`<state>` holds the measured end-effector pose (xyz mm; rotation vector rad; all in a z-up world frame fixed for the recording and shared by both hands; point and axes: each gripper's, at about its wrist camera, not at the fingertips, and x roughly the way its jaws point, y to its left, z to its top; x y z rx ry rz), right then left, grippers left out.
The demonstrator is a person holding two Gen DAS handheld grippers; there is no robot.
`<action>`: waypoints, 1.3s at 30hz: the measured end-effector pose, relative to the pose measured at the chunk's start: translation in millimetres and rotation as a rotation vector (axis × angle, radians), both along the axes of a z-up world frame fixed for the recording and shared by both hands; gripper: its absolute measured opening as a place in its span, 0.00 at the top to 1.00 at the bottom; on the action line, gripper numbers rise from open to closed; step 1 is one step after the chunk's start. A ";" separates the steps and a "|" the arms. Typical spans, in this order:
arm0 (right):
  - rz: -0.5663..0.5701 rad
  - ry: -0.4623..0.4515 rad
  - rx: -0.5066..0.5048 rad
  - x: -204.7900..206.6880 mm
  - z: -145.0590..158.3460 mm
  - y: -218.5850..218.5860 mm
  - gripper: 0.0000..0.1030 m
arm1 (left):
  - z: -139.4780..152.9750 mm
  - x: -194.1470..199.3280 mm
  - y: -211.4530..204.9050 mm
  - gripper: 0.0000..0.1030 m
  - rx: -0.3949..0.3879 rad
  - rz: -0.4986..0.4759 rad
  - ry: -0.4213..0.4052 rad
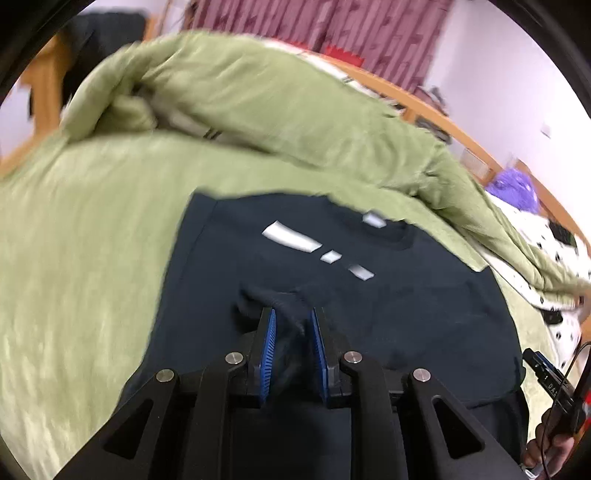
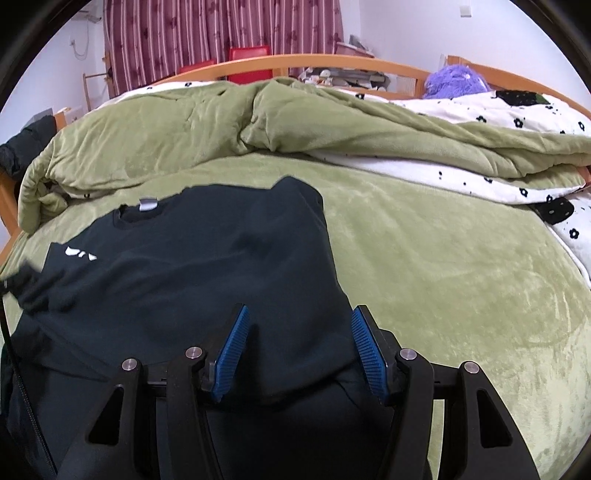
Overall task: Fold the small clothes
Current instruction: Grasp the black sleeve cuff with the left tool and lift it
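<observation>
A dark navy T-shirt [image 1: 388, 295] with white marks on the chest lies on a green blanket; it also shows in the right wrist view [image 2: 192, 266]. My left gripper [image 1: 292, 323] has its blue pads closed on a bunched fold of the shirt near its lower part and lifts it slightly. My right gripper [image 2: 299, 325] is open, with the shirt's right edge lying between the spread pads. Neither pad [image 2: 365, 350] presses on the cloth. The left wrist view is blurred by motion.
A rumpled green and white flowered duvet [image 2: 332, 122] is heaped along the far side of the bed. A wooden bed rail [image 2: 258, 62], a purple plush toy [image 2: 456, 81] and red curtains [image 2: 221, 33] lie behind. The green blanket [image 2: 461, 266] spreads to the right of the shirt.
</observation>
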<state>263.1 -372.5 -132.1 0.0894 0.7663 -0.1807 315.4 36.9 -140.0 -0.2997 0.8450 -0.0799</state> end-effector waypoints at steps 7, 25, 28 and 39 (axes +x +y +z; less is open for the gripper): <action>-0.028 0.074 -0.077 15.2 -24.5 3.6 0.44 | -41.0 -6.7 26.3 0.82 -0.083 -0.025 0.087; 0.005 -0.034 -0.059 6.5 -16.8 1.6 0.42 | -30.0 -2.1 11.8 0.95 0.047 -0.059 -0.042; 0.000 0.070 -0.081 17.6 -39.3 3.7 0.42 | -39.8 -2.3 4.0 0.95 0.093 -0.069 -0.010; -0.020 0.065 -0.084 19.5 -47.0 3.5 0.42 | -51.9 -9.9 -7.7 0.82 0.215 -0.068 0.001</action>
